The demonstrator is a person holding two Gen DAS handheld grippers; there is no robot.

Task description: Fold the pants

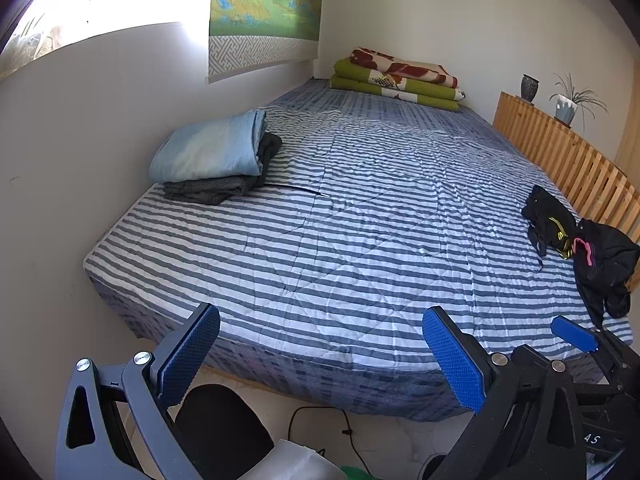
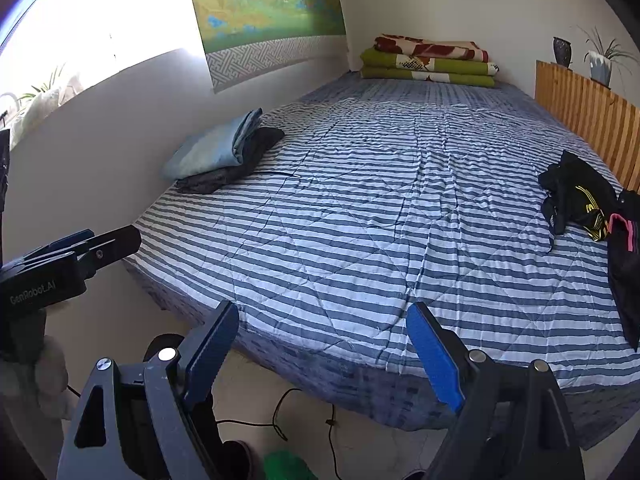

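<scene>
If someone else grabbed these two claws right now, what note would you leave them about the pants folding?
Left claw: open, empty, held off the near edge of the bed.
Right claw: open, empty, also off the near edge.
Done, apparently: two folded garments stacked by the wall, the light blue one on top of the dark grey one.
Left: a crumpled pile of black clothes with yellow and pink trim lies at the bed's right side, by the wooden slatted rail. Nothing is spread out in the middle yet.
Probably next: take one piece from that pile and lay it flat.
</scene>
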